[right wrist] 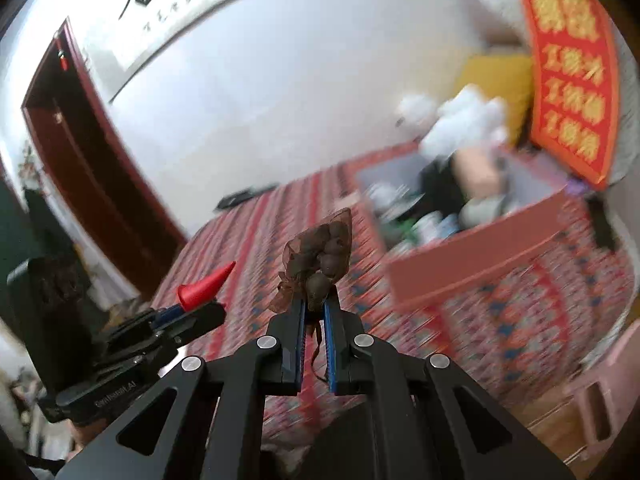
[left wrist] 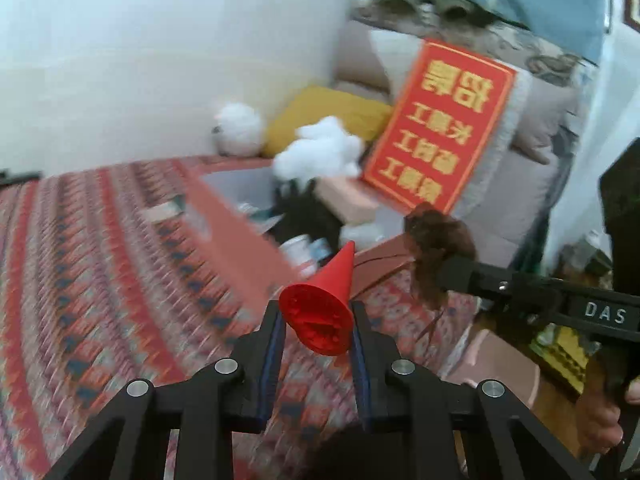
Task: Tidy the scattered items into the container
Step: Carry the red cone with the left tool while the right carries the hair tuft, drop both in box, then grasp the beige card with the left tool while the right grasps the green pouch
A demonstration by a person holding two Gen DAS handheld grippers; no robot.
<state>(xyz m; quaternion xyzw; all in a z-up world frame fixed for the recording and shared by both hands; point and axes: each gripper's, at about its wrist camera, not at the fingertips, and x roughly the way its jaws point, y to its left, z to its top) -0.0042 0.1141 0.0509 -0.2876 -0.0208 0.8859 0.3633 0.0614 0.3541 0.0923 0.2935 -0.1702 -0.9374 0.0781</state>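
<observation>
Above the patterned cloth (left wrist: 100,260), left gripper (left wrist: 316,316) jaws clamping a red cone (left wrist: 324,304), right gripper (right wrist: 316,304) jaws pinching a brown mesh pouch (right wrist: 320,256).

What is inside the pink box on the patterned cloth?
The pink box holds white fluffy stuffing, something black, a pale block and small containers. Blur and piling hide whatever lies underneath.

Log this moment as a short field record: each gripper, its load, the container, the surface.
left gripper: shut on red cone, tip pointing forward
right gripper: shut on brown pouch, drawstrings hanging
box: pink, open, already holding mixed items, ahead of both grippers
surface: patterned red cloth
behind box: red sign, white fluff
</observation>
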